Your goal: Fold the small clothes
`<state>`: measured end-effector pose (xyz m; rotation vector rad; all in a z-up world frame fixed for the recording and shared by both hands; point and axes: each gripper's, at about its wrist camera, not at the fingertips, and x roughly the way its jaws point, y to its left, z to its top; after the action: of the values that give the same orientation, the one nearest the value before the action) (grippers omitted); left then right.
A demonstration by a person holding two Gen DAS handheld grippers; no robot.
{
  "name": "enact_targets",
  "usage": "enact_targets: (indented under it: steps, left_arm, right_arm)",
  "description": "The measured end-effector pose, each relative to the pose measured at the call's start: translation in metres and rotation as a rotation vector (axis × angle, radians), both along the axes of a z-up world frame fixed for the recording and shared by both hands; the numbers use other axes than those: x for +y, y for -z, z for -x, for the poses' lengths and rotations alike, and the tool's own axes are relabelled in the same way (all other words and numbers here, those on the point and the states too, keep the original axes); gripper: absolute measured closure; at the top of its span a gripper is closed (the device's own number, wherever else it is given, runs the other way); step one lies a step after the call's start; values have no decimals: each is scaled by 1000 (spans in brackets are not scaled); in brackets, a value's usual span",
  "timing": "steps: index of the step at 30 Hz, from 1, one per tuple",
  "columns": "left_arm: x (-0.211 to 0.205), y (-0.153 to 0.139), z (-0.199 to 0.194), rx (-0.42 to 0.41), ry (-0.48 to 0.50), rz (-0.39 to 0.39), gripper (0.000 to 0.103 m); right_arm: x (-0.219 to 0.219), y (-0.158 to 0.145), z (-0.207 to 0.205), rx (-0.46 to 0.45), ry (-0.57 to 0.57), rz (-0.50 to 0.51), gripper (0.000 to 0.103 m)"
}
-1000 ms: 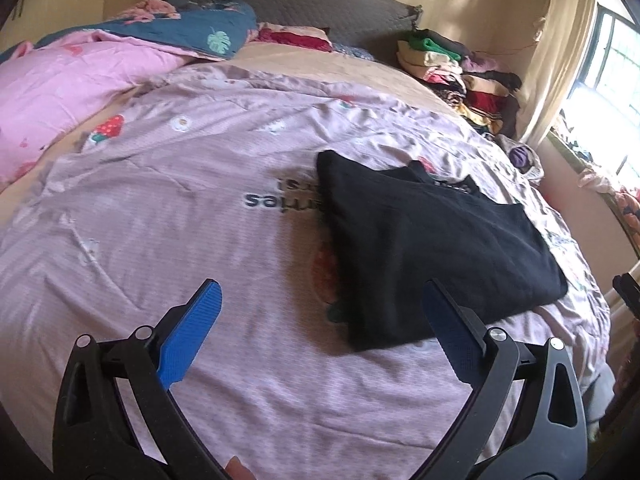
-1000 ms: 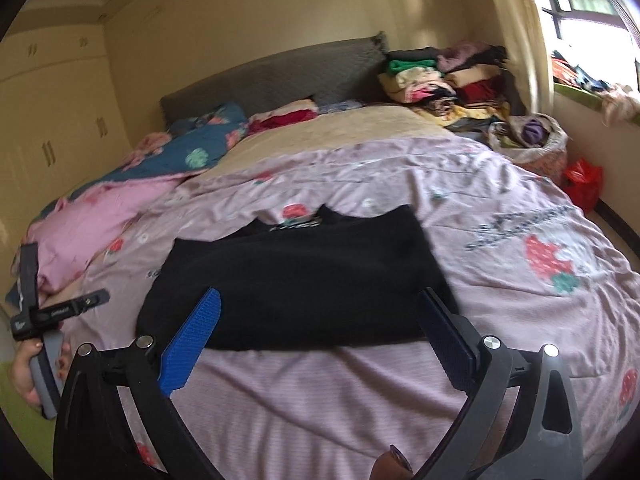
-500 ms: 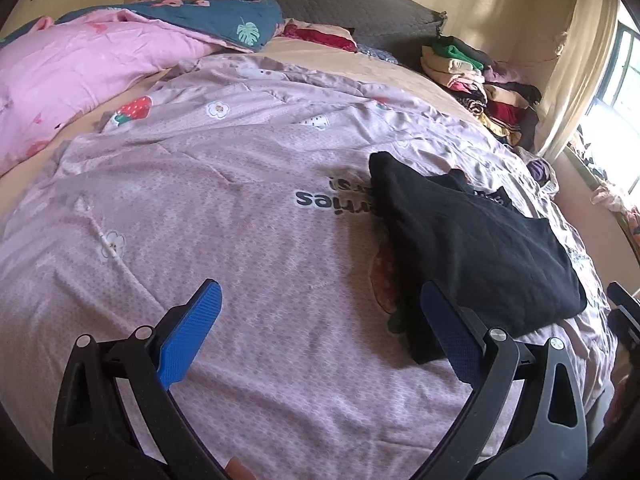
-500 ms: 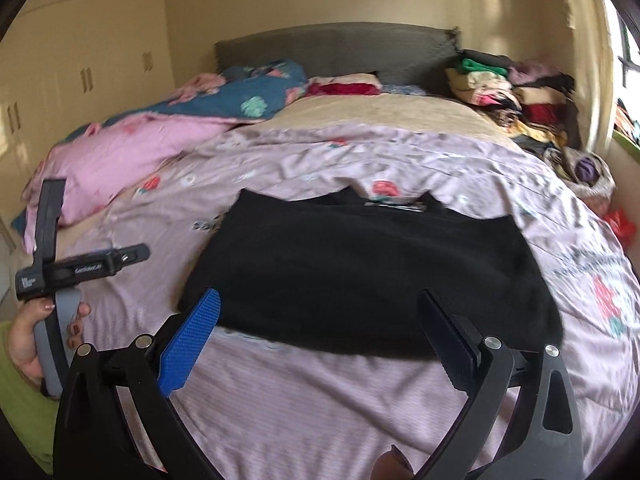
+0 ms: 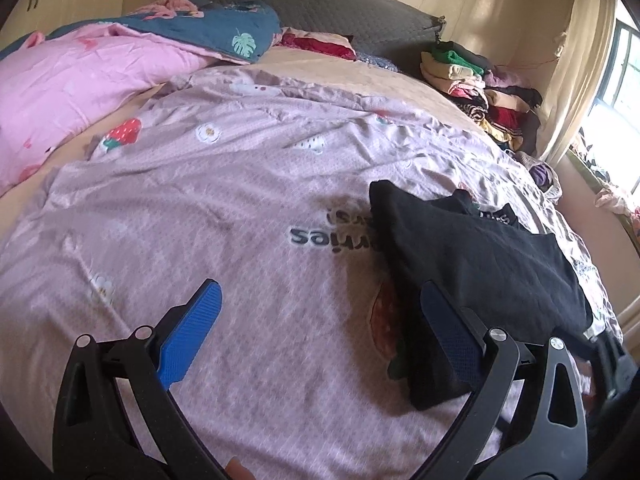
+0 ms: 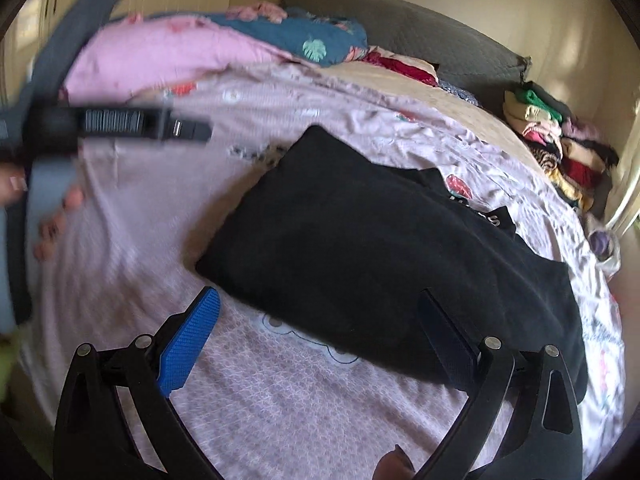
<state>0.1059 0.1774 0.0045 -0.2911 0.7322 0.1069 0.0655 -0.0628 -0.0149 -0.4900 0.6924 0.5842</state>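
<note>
A black garment (image 5: 480, 264) lies folded flat on the lilac printed bedspread (image 5: 240, 200), at the right of the left wrist view. In the right wrist view the garment (image 6: 380, 248) fills the middle. My left gripper (image 5: 320, 320) is open and empty above the bedspread, its right finger over the garment's near left corner. My right gripper (image 6: 320, 324) is open and empty, just short of the garment's near edge. The left gripper's body (image 6: 120, 128) shows blurred at the left of the right wrist view, held by a hand.
A pink duvet (image 5: 80, 80) and a teal blanket (image 5: 232, 28) lie at the bed's far left. A stack of folded clothes (image 5: 480, 84) sits at the far right by the grey headboard (image 5: 320, 4). A window (image 5: 616, 100) is on the right.
Both grippers have swung left and moved closer to the bed, so the garment sits further right and larger in both views. Both stay open and empty.
</note>
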Motion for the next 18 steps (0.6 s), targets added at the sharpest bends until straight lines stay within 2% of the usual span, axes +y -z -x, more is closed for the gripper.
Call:
enact_targets:
  steps: [5,15,18]
  left_arm:
    - [-7,1,-17,12,22,-12,10]
    - [-17,11,-64,81,41,-49,10]
    - [-20,16,-80,106,50,-34,10]
  right_arm:
    - [11,22,-4,-44,-1,95,5]
    - [23,39,-33,-19,-9,95,5]
    - [28,39,-42,-39,-24,114,4]
